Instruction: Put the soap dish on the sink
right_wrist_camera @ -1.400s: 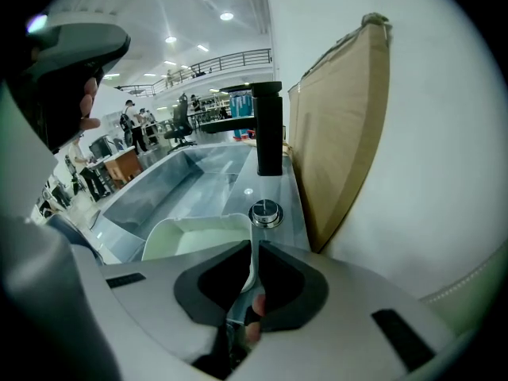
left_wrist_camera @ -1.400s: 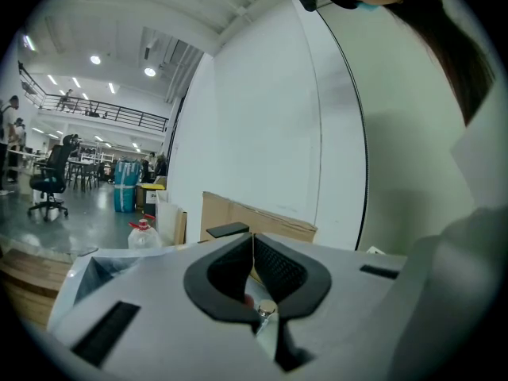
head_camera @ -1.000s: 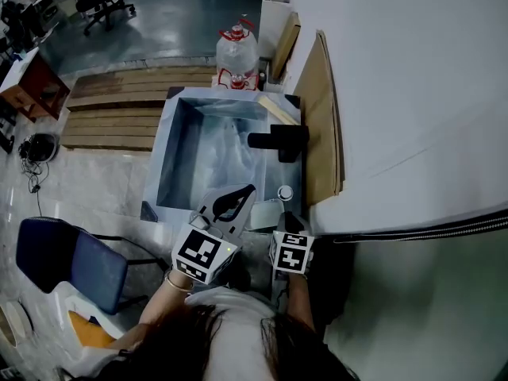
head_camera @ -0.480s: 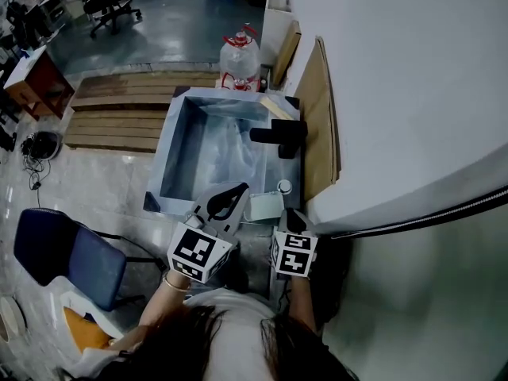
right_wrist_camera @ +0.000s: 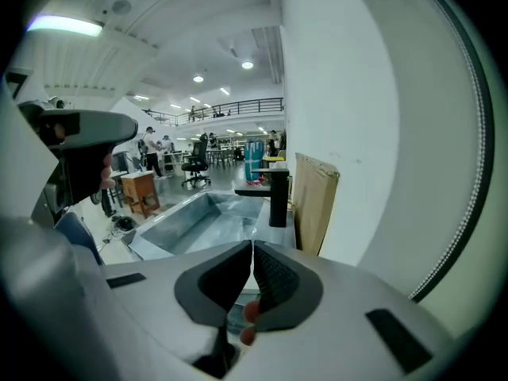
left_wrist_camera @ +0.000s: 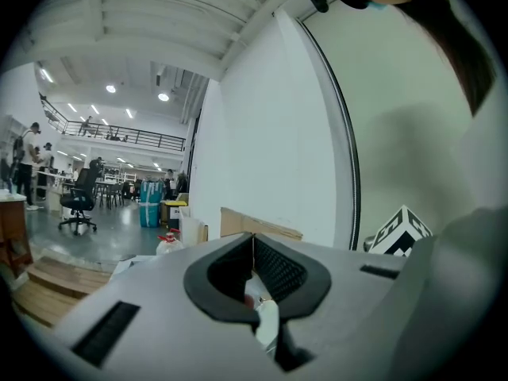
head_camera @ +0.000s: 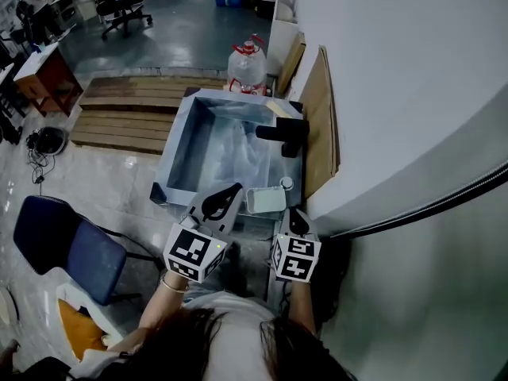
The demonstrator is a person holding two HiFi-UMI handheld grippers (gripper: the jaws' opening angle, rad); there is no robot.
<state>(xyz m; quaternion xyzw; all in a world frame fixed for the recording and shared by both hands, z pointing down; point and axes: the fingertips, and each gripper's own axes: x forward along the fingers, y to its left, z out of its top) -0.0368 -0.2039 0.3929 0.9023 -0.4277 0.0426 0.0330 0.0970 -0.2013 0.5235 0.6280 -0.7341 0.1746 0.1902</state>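
Observation:
The pale rectangular soap dish point(head_camera: 266, 200) lies flat on the near rim of the steel sink point(head_camera: 176, 145), in front of the black faucet point(head_camera: 286, 133). My left gripper point(head_camera: 235, 190) sits just left of the dish, its jaws closed tip to tip with nothing between them point(left_wrist_camera: 253, 236). Right of the dish and slightly nearer me, my right gripper point(head_camera: 291, 213) is shut and empty as well point(right_wrist_camera: 252, 244). The right gripper view looks over the sink basin point(right_wrist_camera: 198, 221) toward the faucet point(right_wrist_camera: 276, 201). Neither gripper touches the dish.
A small round fitting point(head_camera: 286, 183) sits on the rim beside the dish. Cardboard sheets point(head_camera: 317, 125) lean on the white wall point(head_camera: 397, 94) at the right. A water bottle point(head_camera: 247, 68) stands behind the sink, wooden pallets point(head_camera: 127, 113) lie left, a blue chair point(head_camera: 67, 248) near left.
Both grippers have drawn back a little toward me, away from the soap dish. The dish stays on the sink's near rim. The head view has shifted slightly.

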